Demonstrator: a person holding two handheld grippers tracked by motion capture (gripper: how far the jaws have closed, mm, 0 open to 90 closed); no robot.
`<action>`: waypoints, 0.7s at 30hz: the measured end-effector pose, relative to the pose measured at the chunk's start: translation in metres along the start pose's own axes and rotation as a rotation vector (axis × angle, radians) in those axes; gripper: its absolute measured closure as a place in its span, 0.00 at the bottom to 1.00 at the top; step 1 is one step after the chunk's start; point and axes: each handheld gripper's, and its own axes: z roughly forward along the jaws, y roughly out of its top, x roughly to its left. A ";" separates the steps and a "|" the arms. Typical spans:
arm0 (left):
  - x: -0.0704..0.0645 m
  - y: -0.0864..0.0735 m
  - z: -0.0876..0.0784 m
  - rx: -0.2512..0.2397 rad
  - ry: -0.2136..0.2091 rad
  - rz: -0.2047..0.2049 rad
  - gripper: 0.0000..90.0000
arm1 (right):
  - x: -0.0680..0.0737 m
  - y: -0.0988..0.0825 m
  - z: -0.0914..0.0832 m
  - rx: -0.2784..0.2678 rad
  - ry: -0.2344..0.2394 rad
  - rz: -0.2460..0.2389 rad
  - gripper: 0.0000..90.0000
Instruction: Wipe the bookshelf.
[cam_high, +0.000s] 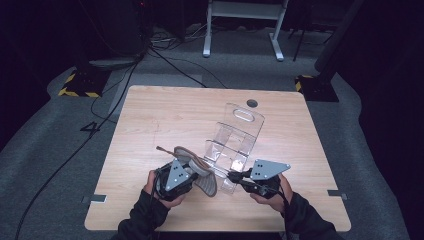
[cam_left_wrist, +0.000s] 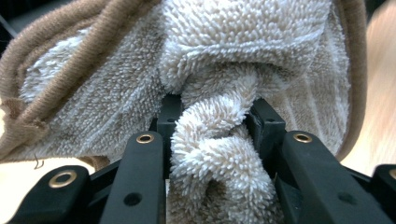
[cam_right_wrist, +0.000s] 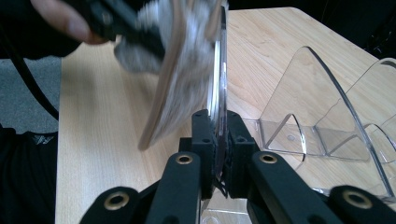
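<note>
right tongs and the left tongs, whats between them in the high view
In the high view, the beige towel held by the left tongs hangs against the near edge of the clear acrylic rack, which the right tongs clamp.

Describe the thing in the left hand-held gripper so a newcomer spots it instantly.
On the wooden table, look near the front edge, left of the clear plastic rack. The left hand-held gripper pinches a fluffy beige slipper: the one soft, fuzzy thing there, brown-edged.

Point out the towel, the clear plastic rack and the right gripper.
towel (cam_left_wrist: 233, 42), left gripper view, on its fluffy pile above the jaws.
clear plastic rack (cam_high: 245, 116), high view, on its tall back panel near the handle slot.
right gripper (cam_right_wrist: 217, 140), right gripper view, between its jaws, shut on the rack's thin wall.
</note>
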 end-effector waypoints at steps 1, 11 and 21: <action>-0.001 0.002 0.002 -0.007 -0.004 0.009 0.71 | 0.000 0.000 0.000 0.003 -0.005 -0.004 0.95; -0.027 -0.001 0.027 0.006 -0.059 0.042 0.70 | -0.001 -0.001 0.000 -0.001 -0.031 -0.002 0.94; -0.092 -0.017 0.077 0.160 -0.154 0.154 0.70 | -0.001 -0.001 0.001 -0.001 -0.035 0.005 0.95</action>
